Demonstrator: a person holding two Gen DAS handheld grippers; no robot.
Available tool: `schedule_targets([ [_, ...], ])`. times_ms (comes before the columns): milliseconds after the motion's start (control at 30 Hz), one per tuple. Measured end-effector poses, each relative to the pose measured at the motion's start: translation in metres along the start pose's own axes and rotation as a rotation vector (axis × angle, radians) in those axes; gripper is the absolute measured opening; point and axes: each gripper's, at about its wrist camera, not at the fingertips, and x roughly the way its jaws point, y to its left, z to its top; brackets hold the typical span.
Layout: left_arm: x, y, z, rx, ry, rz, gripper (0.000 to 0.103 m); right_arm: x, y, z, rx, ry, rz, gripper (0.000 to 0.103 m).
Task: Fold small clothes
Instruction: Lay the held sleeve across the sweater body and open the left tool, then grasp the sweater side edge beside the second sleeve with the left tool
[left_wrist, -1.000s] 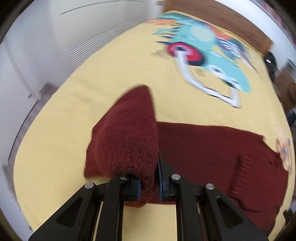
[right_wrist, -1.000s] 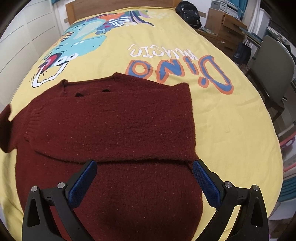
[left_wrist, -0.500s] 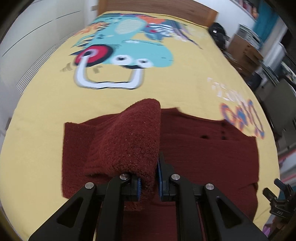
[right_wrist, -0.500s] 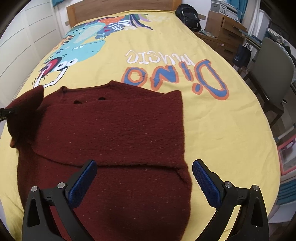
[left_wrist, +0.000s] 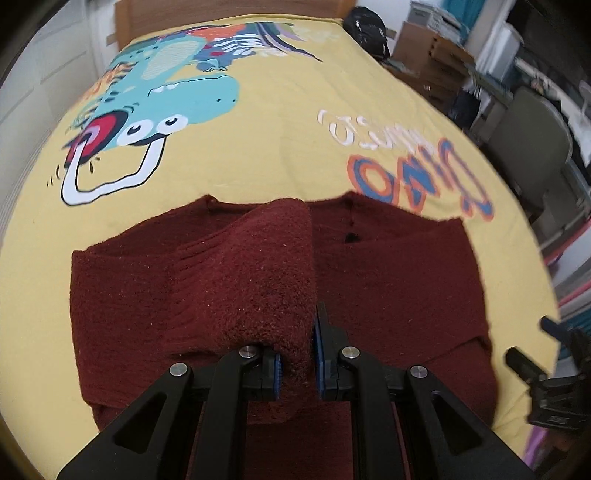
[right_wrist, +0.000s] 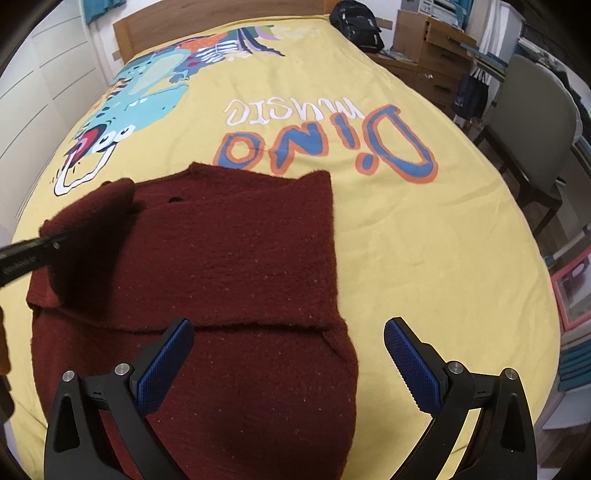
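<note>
A dark red knitted sweater (left_wrist: 399, 295) lies flat on the yellow bedspread (left_wrist: 266, 147); it also shows in the right wrist view (right_wrist: 236, 266). My left gripper (left_wrist: 298, 363) is shut on the sweater's left sleeve (left_wrist: 266, 269) and holds it lifted over the sweater's body. In the right wrist view the sleeve (right_wrist: 88, 229) hangs at the left from the left gripper's arm. My right gripper (right_wrist: 288, 365) is open and empty above the sweater's lower right part. The right sleeve lies folded across the body.
The bedspread has a dinosaur print (right_wrist: 140, 92) and "Dino music" lettering (right_wrist: 325, 147). A wooden headboard (right_wrist: 221, 14) is at the far end. A black bag (right_wrist: 356, 22), drawers (right_wrist: 436, 48) and a grey chair (right_wrist: 535, 110) stand to the right of the bed.
My left gripper has carried the sleeve from the sweater's left side inward over its body. The right gripper has stayed open, drifting slightly.
</note>
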Motion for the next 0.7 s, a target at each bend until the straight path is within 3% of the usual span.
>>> schedule_targets([
  [200,0.046,0.002,-0.008,-0.020,0.088,0.069,0.015,0.007,-0.003,-0.008,0.009,0.016,0.005,0.103],
  [267,0.052,0.009,-0.010,-0.030,0.115,0.057,0.016,0.008,-0.004,-0.010,0.015,0.019,0.008,0.103],
  [333,0.058,0.013,-0.012,-0.044,0.142,0.056,0.024,0.008,-0.005,-0.011,0.021,0.020,0.014,0.103],
  [433,0.062,0.020,-0.013,-0.078,0.182,0.055,0.043,0.008,-0.005,-0.012,0.022,0.018,0.018,0.103],
  [500,0.061,0.024,-0.014,-0.092,0.195,0.062,0.062,0.007,-0.007,-0.012,0.024,0.017,0.019,0.103],
  [567,0.058,0.025,-0.014,-0.090,0.190,0.064,0.073,0.007,-0.009,-0.013,0.030,0.013,0.021,0.103],
  [667,0.050,0.028,-0.015,-0.087,0.187,0.050,0.103,0.004,-0.010,-0.014,0.033,0.008,0.025,0.103],
  [700,0.046,0.028,-0.016,-0.084,0.179,0.047,0.102,0.003,-0.010,-0.014,0.031,0.005,0.025,0.103],
])
